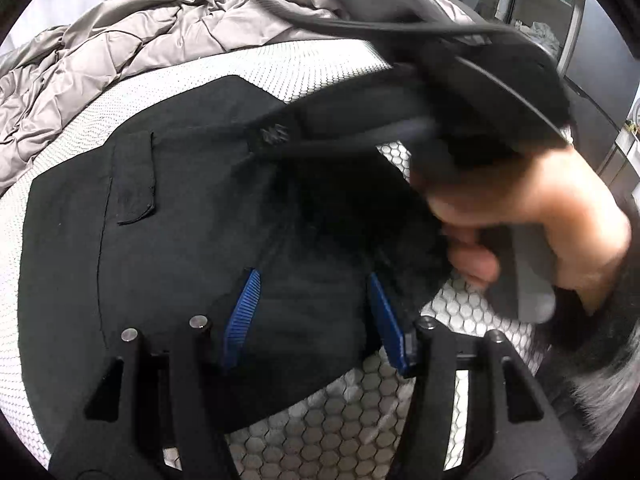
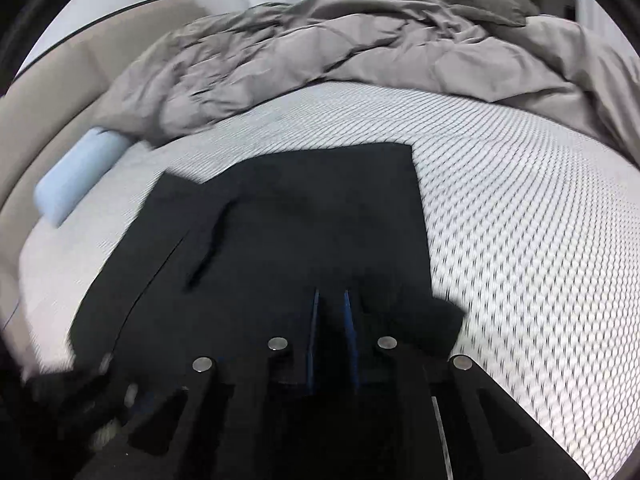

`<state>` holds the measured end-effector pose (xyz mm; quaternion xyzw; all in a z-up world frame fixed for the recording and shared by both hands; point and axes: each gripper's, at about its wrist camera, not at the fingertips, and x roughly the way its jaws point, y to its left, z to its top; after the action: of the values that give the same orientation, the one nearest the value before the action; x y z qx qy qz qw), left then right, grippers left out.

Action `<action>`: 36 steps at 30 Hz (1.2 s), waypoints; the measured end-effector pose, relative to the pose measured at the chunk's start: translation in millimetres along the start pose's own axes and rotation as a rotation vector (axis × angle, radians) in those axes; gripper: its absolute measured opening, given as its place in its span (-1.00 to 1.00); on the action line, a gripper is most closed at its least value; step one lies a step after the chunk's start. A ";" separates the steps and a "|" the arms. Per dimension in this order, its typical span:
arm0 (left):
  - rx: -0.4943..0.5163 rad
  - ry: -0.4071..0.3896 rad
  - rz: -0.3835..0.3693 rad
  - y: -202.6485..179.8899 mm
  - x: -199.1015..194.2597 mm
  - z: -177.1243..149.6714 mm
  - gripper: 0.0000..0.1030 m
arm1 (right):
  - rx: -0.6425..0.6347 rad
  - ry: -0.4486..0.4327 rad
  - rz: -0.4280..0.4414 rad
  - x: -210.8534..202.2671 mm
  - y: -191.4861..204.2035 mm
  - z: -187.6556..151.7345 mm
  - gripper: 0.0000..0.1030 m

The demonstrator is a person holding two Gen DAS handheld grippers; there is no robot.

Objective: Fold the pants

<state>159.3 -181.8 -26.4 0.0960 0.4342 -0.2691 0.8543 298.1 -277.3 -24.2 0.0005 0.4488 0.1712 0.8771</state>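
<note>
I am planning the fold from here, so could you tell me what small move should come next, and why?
Probably close the left gripper on the pants: its jaws stand open over the near edge, while the right gripper already looks shut on the cloth, so both could then lift together.

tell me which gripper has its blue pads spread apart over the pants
The left gripper: its blue pads stand wide apart above the black pants. The right gripper has its pads nearly together.

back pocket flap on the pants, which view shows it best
The left wrist view: the back pocket flap lies sharp and fully outlined on the black pants. The right wrist view shows it only as a blurred dark ridge.
</note>
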 end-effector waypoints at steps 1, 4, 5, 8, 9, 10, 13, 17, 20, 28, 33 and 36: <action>0.000 -0.003 -0.012 4.1 -7.1 -1.1 0.03 | 0.001 -0.003 -0.028 4.3 2.4 4.3 -0.77; -0.027 -0.048 0.005 27.5 -38.1 -4.5 0.03 | -0.023 -0.008 -0.061 -6.5 9.8 11.7 -0.66; -0.038 -0.090 0.029 40.9 -53.2 -8.3 0.04 | -0.021 -0.041 -0.044 -20.0 11.8 11.1 -0.56; -0.118 -0.133 0.087 87.1 -73.9 -21.0 0.11 | -0.037 -0.087 -0.010 -56.6 17.0 -0.8 -0.43; -0.164 -0.124 0.096 102.2 -71.5 -24.6 0.11 | -0.051 -0.093 0.017 -65.5 20.4 -9.4 -0.35; -0.209 -0.094 0.094 114.5 -64.6 -29.6 0.11 | -0.057 -0.082 0.049 -66.3 26.8 -16.4 -0.33; -0.149 -0.026 0.106 119.7 -43.4 -36.0 0.11 | -0.139 0.026 0.134 -43.5 60.0 -29.9 -0.33; -0.073 -0.018 0.118 116.3 -49.7 -49.1 0.12 | -0.322 0.083 0.053 -14.4 92.9 -47.3 -0.30; -0.063 -0.031 0.120 118.0 -55.2 -54.8 0.12 | -0.277 0.085 -0.024 -31.6 61.4 -47.4 -0.31; -0.129 -0.074 0.071 111.4 -63.7 -22.1 0.12 | -0.210 -0.018 0.095 -63.4 58.5 -41.2 -0.26; -0.091 -0.017 0.100 112.9 -39.0 -15.0 0.11 | -0.172 0.060 0.118 -23.3 70.9 -31.7 -0.23; -0.078 -0.008 0.143 119.5 -51.0 -30.7 0.12 | -0.221 0.066 0.004 -29.2 60.8 -42.4 -0.23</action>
<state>178.5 -50.4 -12.8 0.0926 0.4328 -0.1906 0.8762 230.8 -235.3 -17.2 -0.1010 0.4559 0.2213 0.8562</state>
